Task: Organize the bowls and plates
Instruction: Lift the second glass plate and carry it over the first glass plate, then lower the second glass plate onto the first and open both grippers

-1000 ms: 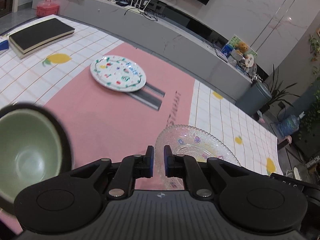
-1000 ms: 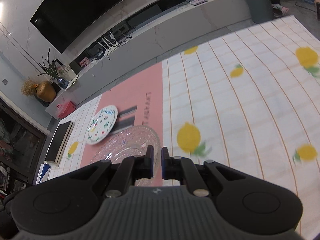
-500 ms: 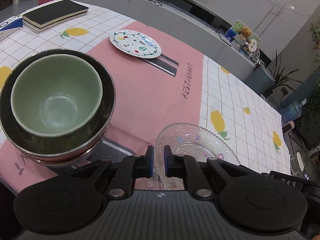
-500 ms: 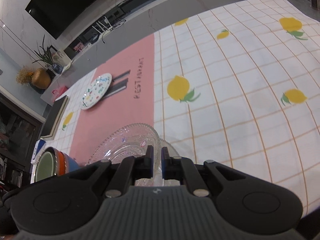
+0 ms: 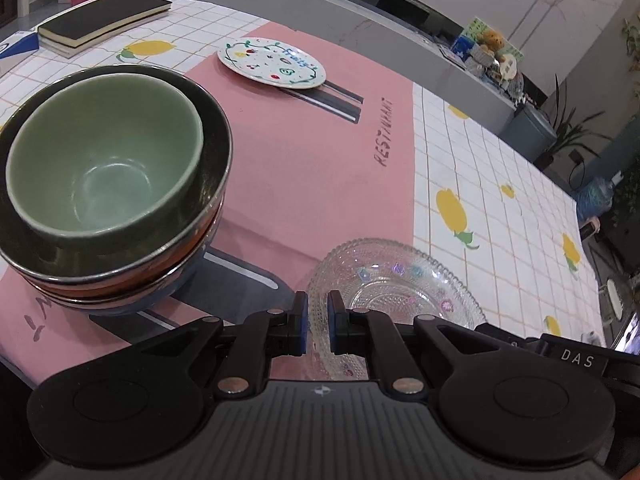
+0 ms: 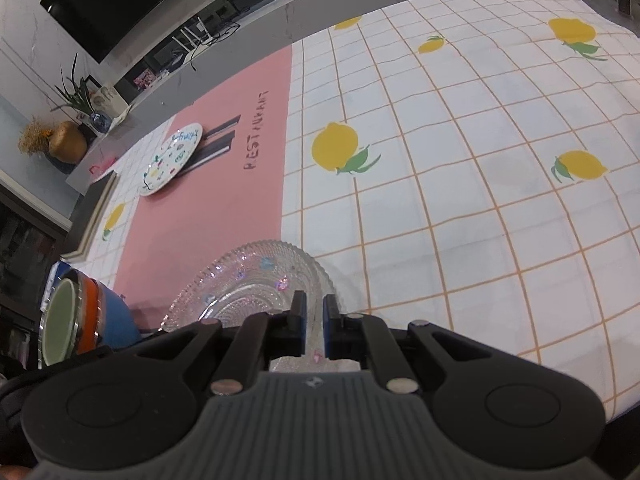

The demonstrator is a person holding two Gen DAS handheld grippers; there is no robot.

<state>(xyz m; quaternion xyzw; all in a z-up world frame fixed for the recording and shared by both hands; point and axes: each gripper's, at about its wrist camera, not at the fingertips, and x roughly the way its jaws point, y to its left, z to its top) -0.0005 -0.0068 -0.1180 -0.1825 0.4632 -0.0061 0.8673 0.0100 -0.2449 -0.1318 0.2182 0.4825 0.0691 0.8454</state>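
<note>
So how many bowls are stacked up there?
4 at least: green bowl on top, nested in a dark bowl, then an orange bowl, blue bowl at the bottom. More could be hidden.

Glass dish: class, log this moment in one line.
left tool: shut on glass dish | right tool: shut on same dish | bowl stack: beside dish | painted plate: far

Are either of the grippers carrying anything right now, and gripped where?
Both hold the clear glass dish. The left gripper pinches its beaded rim on one side, the right gripper pinches the rim on the opposite side.
</note>
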